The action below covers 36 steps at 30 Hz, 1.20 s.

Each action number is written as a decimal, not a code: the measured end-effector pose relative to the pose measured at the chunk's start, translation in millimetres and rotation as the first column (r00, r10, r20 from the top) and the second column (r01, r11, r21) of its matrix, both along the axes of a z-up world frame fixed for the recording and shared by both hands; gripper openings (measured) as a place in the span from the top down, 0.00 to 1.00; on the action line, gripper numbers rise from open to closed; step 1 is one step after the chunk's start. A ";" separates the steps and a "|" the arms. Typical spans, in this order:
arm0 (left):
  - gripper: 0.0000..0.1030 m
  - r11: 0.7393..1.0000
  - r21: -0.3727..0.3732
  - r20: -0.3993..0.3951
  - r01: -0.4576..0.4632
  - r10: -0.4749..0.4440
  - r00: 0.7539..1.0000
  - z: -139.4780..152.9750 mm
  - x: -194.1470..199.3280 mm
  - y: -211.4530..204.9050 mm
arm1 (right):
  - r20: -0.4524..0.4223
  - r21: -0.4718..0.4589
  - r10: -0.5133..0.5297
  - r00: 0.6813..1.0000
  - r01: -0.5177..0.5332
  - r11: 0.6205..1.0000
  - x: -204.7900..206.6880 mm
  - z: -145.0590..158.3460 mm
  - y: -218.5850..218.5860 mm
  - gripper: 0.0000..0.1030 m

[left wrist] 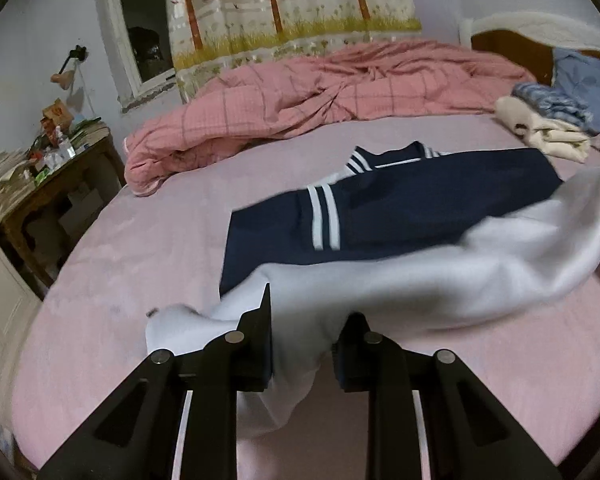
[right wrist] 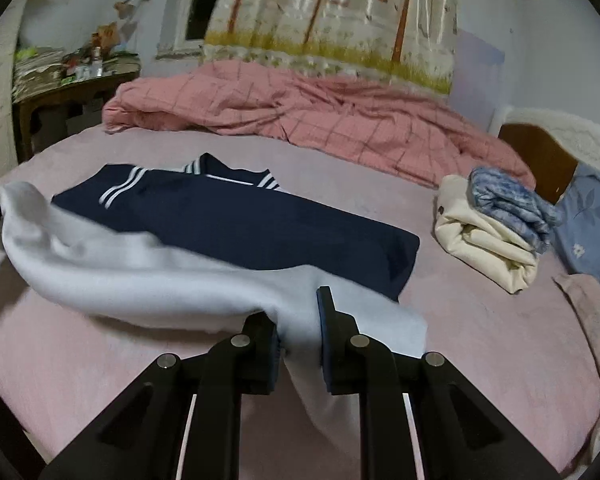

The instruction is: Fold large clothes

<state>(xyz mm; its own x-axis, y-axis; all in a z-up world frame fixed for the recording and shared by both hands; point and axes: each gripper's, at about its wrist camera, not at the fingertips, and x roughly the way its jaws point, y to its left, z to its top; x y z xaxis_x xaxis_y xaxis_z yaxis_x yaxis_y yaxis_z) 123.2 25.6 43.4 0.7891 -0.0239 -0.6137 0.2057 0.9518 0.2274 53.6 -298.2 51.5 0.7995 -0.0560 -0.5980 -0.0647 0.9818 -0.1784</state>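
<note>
Holding the white hem of the garment (left wrist: 380, 276) at both ends, you've got it lifted off the bed (left wrist: 140, 248) while the navy top half with its white stripes lies flat on the pink sheet. Over on the left, a cluttered wooden counter (left wrist: 60, 160) stands beside the bed, bottles and papers heaped on it. Your left gripper (left wrist: 304, 328) comes next: its fingers (left wrist: 260, 320) are pinched partway in on a bunched corner of the white fabric, cloth spilling down between them. From there the white band sags and stretches across, blurred, in front of the navy panel (right wrist: 236, 224), and there at the far left edge of the right wrist view is that left gripper's dark tip against the cloth. Now your right gripper (right wrist: 300, 320): its fingers (right wrist: 328, 312) are likewise closed down on the other white corner, fabric filling the gap. Behind it all, a rumpled pink checked duvet (right wrist: 300, 120) runs along the far side of the bed under a tree-print curtain (right wrist: 340, 20). Further right, a folded stack (right wrist: 492, 220), cream below and blue patterned on top, sits well apart from the garment, with a blue floral pillow (right wrist: 592, 220) just beyond it.
</note>
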 end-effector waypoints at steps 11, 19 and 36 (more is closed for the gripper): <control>0.81 0.996 -0.056 -0.195 -0.073 0.060 0.979 -25.1 155.9 -0.9 | -0.136 -0.044 0.011 0.991 -0.017 0.999 168.4 -2.5 -9.2 0.83; 0.81 0.993 -0.078 -0.157 -0.088 0.075 0.985 -52.2 201.0 -0.1 | -0.113 -0.024 -0.008 0.994 0.006 1.000 233.8 -37.1 -14.7 0.83; 0.16 0.969 -0.204 0.104 -0.138 0.161 0.981 -6.3 154.8 48.3 | 0.071 0.070 -0.137 0.988 0.132 0.989 185.8 -13.2 -89.7 0.27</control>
